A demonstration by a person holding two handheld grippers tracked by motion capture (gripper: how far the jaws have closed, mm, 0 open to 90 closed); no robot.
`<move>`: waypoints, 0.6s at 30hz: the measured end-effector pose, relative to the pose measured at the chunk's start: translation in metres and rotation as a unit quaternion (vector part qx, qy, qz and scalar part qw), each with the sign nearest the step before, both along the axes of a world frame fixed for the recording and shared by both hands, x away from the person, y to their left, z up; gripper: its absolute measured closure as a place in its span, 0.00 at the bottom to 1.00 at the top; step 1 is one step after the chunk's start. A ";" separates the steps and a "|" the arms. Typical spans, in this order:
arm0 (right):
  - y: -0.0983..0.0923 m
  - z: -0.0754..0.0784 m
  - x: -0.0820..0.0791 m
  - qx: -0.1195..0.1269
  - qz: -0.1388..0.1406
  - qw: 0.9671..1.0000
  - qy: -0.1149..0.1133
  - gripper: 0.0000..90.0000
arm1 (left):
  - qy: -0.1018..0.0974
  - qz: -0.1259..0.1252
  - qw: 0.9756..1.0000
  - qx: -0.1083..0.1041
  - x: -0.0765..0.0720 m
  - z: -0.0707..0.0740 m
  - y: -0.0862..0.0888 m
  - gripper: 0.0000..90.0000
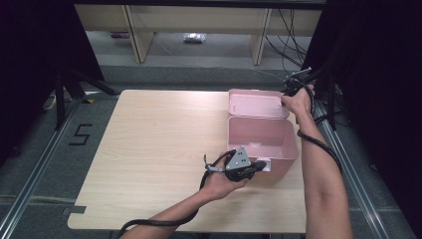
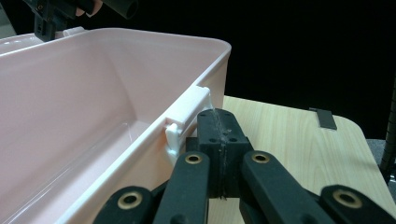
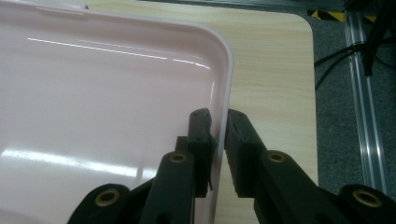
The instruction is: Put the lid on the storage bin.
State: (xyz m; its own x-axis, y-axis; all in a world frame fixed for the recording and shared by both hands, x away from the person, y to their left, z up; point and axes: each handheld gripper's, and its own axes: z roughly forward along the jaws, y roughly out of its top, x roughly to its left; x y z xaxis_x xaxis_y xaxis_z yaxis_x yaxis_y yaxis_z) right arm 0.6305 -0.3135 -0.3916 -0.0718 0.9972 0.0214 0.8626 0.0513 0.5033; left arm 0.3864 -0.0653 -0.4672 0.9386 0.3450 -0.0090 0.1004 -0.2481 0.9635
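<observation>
Pink lid rim (image 3: pixel 223 70) between right tongs (image 3: pixel 218 122); box latch (image 2: pixel 187 114) beside left tongs (image 2: pixel 223 122)

Right gripper (image 3: pixel 218 133) astride pink lid (image 3: pixel 102 107) rim, w/ slight gap, wood table (image 3: pixel 275 70) beyond

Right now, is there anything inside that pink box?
The pink box looks empty: the high view shows bare bottom and walls. Its near wall hides a strip of the floor. Its lid lies open behind.
</observation>
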 end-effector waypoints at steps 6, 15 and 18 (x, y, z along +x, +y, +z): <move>-0.002 0.001 0.000 -0.001 0.000 1.000 0.004 0.94 | -0.001 0.001 1.000 0.002 0.000 0.000 0.000 1.00; -0.002 0.003 -0.001 0.007 -0.007 1.000 -0.004 0.96 | 0.001 0.002 1.000 0.004 0.000 0.001 0.000 1.00; -0.002 0.006 -0.001 0.008 -0.008 1.000 -0.003 0.96 | 0.000 0.003 1.000 0.004 0.000 0.001 -0.002 1.00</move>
State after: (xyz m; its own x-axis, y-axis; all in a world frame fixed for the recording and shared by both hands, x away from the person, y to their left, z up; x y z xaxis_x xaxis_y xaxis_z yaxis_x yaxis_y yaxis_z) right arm 0.6291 -0.3160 -0.3855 -0.0562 0.9977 0.0371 0.8598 0.0294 0.5099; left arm 0.3865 -0.0670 -0.4665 0.9367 0.3501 -0.0052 0.1009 -0.2558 0.9615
